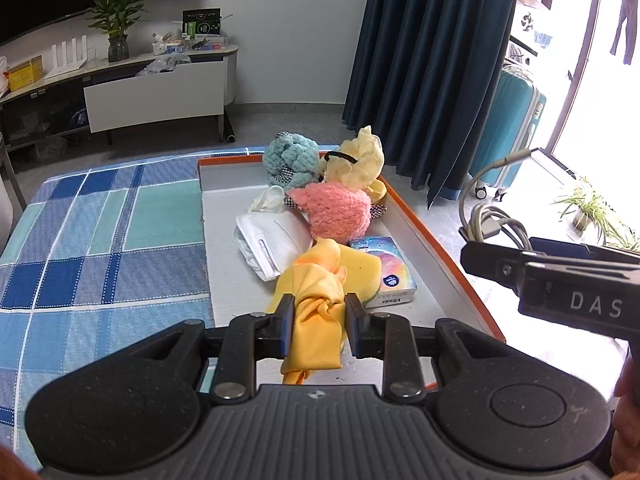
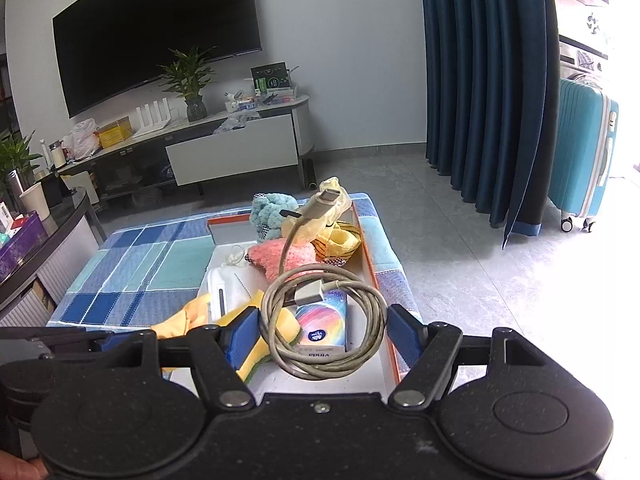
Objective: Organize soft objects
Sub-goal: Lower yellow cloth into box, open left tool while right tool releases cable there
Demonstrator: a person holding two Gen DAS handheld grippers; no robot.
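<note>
The left gripper (image 1: 318, 322) is clamping the yellow cloth (image 1: 320, 312) and the right gripper (image 2: 322, 330), jaws wide, is bracing a coiled cable (image 2: 320, 320), both likely needing release into the tray (image 1: 452, 240) at twelve o'clock.

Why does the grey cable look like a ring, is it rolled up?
Yes, coiled. The cable loops round several times between the right gripper's fingers, one plug end sticking up, above the tray.
</note>
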